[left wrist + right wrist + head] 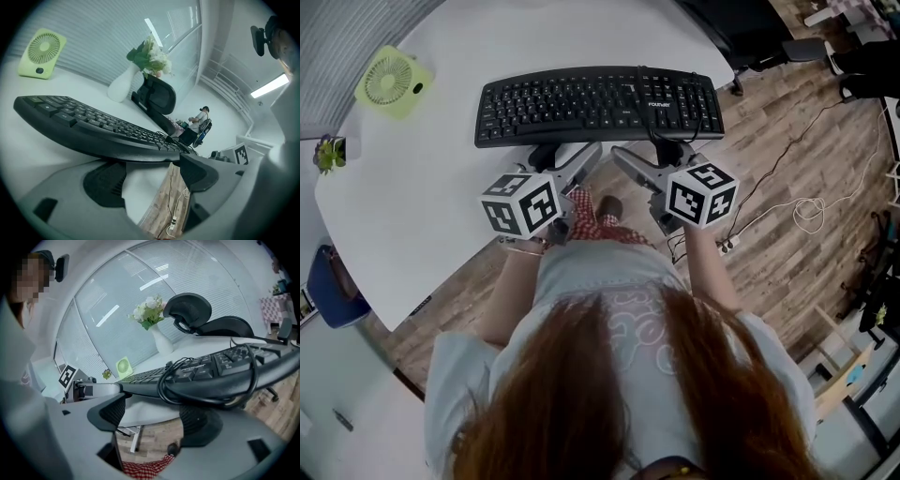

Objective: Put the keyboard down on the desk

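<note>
A black keyboard (600, 105) lies crosswise over the near edge of the white desk (422, 197), its right end out over the wooden floor. Its front edge rests across the tips of both grippers. My left gripper (567, 159) sits under the left half, jaws apart; in the left gripper view the keyboard (93, 126) crosses above the open left gripper (152, 176). My right gripper (652, 161) is under the right half, also open. The keyboard's coiled cable (206, 380) hangs over its front edge above the right gripper (154, 420). Whether the keyboard's far edge touches the desk is unclear.
A green fan (391, 82) and a small plant (330, 153) stand at the desk's left. A white vase of flowers (140, 65) and a black office chair (157, 96) are beyond the keyboard. Loose cables (806, 211) lie on the floor at right.
</note>
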Tool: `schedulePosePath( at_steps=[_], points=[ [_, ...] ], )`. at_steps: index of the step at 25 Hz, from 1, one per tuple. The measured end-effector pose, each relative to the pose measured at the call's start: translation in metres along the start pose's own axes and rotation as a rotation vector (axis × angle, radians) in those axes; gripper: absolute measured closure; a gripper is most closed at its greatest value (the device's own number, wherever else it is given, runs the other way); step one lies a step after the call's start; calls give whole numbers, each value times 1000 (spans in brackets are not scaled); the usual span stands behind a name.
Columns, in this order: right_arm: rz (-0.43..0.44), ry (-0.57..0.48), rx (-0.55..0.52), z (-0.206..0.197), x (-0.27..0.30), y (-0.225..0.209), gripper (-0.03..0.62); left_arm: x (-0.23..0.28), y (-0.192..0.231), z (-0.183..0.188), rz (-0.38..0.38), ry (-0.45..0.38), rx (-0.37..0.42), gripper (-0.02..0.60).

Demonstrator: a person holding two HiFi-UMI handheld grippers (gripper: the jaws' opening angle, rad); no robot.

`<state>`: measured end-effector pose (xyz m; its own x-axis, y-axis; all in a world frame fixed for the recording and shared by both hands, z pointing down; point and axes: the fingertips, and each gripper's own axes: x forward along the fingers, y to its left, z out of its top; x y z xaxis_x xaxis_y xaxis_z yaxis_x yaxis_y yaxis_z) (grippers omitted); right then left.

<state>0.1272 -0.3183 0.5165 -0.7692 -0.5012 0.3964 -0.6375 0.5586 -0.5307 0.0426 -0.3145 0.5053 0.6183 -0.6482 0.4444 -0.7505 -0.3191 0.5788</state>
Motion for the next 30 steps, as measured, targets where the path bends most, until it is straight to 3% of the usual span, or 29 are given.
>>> schedulePosePath(
  at_steps=[18,30],
  points=[
    [-32,5,14,-20,-6,7,229,-6,-3,-22,75,58,18,252],
    [-25,34,33,-30,-8,14,229,-10,-9,-30,72,96,4,252]
  ],
)
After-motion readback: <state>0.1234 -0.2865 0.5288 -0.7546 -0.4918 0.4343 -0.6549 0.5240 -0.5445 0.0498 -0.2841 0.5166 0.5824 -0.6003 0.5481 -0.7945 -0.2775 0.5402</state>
